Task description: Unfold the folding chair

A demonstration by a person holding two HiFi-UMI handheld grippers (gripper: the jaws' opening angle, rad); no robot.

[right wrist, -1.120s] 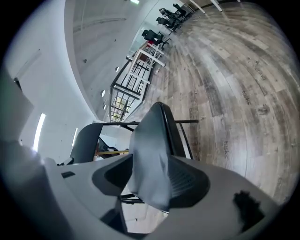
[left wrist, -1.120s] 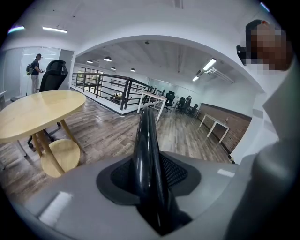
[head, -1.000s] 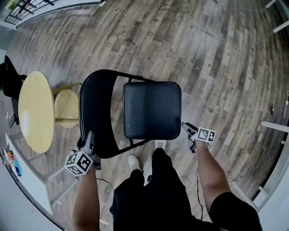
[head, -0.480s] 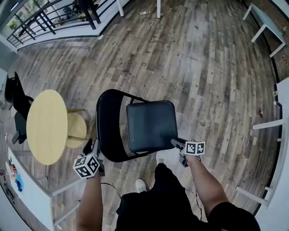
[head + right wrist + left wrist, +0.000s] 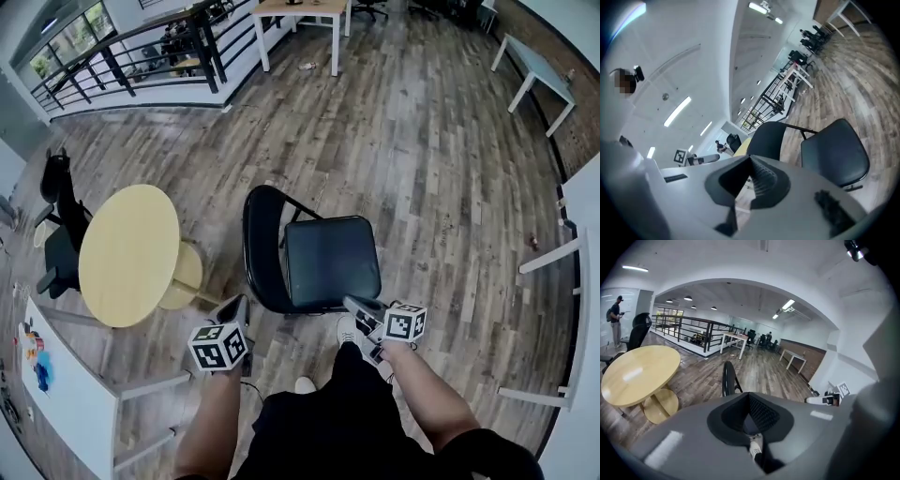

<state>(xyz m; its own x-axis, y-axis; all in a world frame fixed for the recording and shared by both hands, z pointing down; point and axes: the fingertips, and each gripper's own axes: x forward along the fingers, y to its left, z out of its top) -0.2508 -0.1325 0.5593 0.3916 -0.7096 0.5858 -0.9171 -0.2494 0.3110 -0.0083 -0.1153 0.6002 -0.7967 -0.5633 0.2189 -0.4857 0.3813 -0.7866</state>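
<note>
Chair: the black metal folding chair (image 5: 333, 261) stands opened on the grey-brown plank floor (image 5: 422, 141), seat flat, curved backrest on its left side
Left gripper: my left gripper (image 5: 236, 307) hovers just near of the backrest, apart from it; its jaws have just closed together, with nothing between them
Right gripper: my right gripper (image 5: 354, 305) sits over the seat's near edge; its jaws have just closed too, empty; I cannot tell whether it touches the seat
Left edge: a round pale-yellow wooden table (image 5: 128, 253), its disc foot close beside the backrest
Open room: I see bare floor far and right of the chair, up to the black railing (image 5: 141, 56)
</note>
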